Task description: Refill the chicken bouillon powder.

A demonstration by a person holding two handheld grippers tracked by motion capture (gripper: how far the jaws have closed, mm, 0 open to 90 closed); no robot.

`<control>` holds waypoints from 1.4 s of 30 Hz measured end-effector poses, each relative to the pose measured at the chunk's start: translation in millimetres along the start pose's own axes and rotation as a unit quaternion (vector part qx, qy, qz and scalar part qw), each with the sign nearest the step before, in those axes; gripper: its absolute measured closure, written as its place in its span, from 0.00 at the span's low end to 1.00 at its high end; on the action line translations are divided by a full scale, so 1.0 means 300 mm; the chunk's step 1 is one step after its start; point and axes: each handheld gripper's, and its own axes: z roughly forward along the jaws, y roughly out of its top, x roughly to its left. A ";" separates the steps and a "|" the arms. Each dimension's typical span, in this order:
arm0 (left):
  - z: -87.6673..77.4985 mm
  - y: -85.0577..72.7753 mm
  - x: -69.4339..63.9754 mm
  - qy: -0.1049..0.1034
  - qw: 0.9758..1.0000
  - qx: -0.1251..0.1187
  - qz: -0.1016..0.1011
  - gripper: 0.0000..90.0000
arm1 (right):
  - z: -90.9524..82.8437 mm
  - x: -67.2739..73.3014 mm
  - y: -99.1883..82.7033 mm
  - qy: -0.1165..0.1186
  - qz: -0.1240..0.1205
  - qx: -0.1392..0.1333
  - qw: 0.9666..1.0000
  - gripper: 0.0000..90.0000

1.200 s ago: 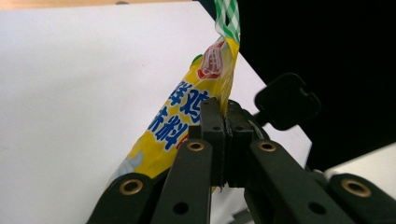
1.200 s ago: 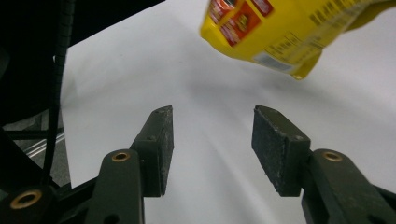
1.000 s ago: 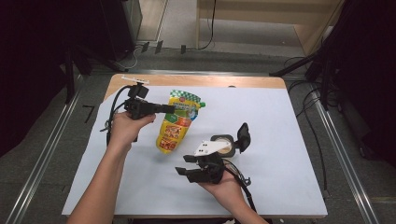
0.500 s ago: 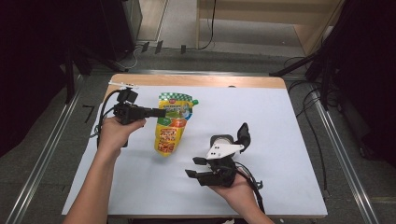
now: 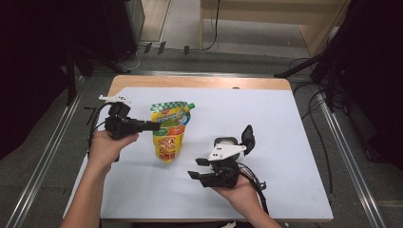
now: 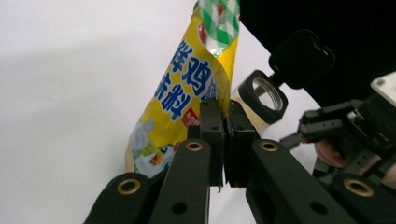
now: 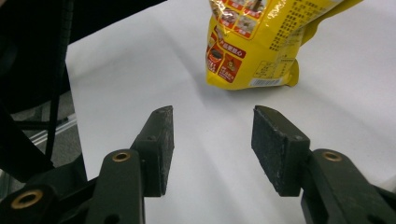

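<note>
- A table (image 5: 304, 142) with a white top fills the middle and lower part of the high view; a strip of bare wood (image 5: 199, 81) runs along its far edge.
- Grey floor (image 5: 38, 156) lies at the left and right of the frame, crossed by metal rails (image 5: 349, 156) that slant alongside the table.
- Black cables (image 5: 313, 102) trail over the floor at the right.
- At the top centre, a lighter floor patch (image 5: 183, 21) sits between pale wooden furniture (image 5: 266, 12).
- The upper left and upper right corners are dark, with black stands (image 5: 71, 61) barely readable.
- Light falls evenly on the tabletop, with soft shadows.
</note>
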 end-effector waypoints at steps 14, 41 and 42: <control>-0.015 -0.072 0.029 -0.024 0.999 0.025 -0.016 0.81 | 0.001 -0.016 -0.003 -0.007 0.001 0.002 1.000 0.56; -0.165 -0.142 0.075 0.021 1.000 -0.008 -0.009 0.56 | -0.058 -0.041 0.021 -0.019 0.015 -0.002 1.000 0.64; -0.172 -0.144 0.076 0.024 1.000 -0.011 -0.010 0.56 | -0.062 -0.045 0.022 -0.020 0.019 -0.001 1.000 0.65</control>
